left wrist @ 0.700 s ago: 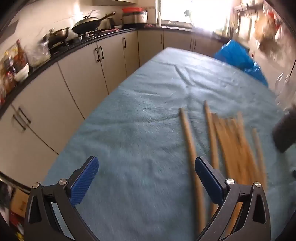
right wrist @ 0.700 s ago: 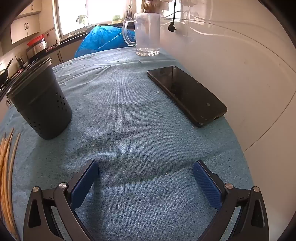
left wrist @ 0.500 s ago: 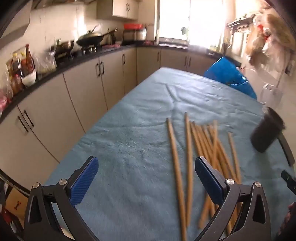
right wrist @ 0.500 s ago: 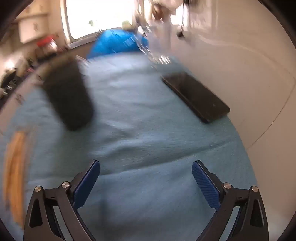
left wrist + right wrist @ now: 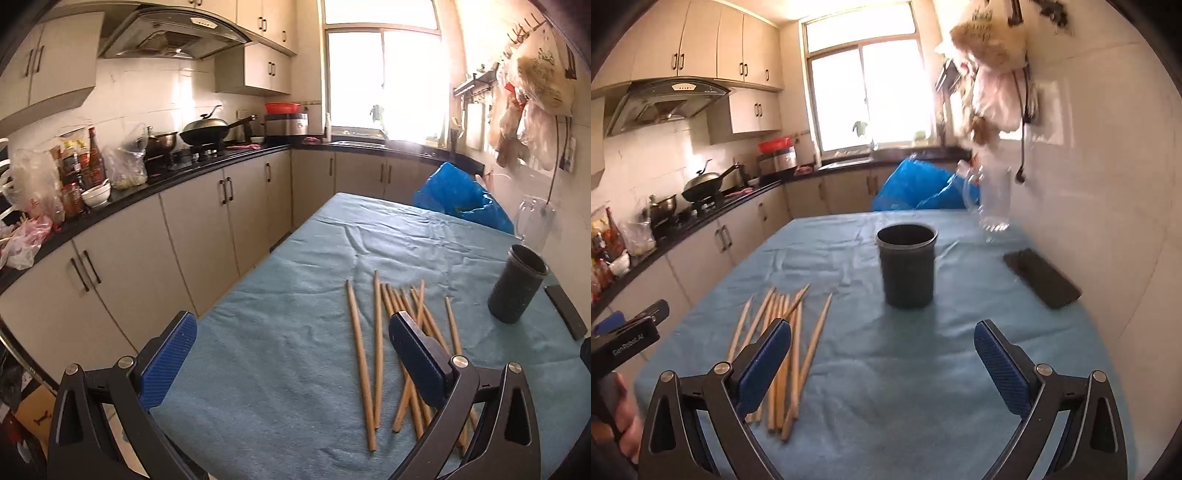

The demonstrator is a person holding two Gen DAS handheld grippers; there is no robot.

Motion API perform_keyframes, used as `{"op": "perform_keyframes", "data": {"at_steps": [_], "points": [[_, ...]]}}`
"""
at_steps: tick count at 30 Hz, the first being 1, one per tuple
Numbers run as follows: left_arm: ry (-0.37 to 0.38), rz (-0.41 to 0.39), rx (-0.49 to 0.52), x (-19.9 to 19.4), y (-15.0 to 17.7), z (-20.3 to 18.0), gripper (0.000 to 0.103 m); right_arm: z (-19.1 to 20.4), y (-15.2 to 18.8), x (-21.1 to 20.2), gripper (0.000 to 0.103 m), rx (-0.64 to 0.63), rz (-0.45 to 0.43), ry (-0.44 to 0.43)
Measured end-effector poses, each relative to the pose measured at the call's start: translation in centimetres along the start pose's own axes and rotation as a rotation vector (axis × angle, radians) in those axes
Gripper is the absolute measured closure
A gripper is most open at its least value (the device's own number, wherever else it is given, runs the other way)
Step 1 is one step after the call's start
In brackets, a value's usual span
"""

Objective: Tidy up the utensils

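While chopsticks (image 5: 783,347) lie on cloth (image 5: 886,387), holder (image 5: 907,269) stands upright.

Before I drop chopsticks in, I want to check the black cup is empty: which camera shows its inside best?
The right wrist view: the black cup stands centred ahead, its open mouth facing the camera, and what shows of the inside looks dark and bare. The left wrist view shows the cup far right, mostly its side.

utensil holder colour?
Black utensil holder, upright on the blue cloth; clearest in the right wrist view.
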State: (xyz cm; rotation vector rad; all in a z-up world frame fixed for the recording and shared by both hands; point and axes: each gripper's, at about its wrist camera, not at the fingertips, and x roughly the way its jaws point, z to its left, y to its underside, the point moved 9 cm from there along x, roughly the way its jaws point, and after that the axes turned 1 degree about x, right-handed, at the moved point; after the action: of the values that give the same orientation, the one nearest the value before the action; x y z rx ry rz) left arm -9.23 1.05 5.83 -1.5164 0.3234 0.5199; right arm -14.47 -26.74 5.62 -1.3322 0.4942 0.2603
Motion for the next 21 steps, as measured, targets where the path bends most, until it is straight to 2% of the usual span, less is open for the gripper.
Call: {"op": "perform_keyframes", "data": {"at_steps": [5,10,14,21], "points": [[0.005,0.027,0.023,0.6,0.5,-0.5,0.000,-0.3,-0.1,-0.3,0.002,-0.018,0.005,0.022],[0.019,0.051,0.042,1.4,1.4,-1.3,0.000,0.0,0.6,0.1,0.002,-0.046,0.039,0.004],[0.018,0.046,0.048,1.4,1.6,-1.4,0.000,0.1,0.6,-0.1,0.006,-0.055,0.030,0.009],[0.019,0.014,0.057,0.3,1.6,-1.7,0.000,0.3,0.2,-0.9,0.006,-0.065,-0.012,0.011]]}}
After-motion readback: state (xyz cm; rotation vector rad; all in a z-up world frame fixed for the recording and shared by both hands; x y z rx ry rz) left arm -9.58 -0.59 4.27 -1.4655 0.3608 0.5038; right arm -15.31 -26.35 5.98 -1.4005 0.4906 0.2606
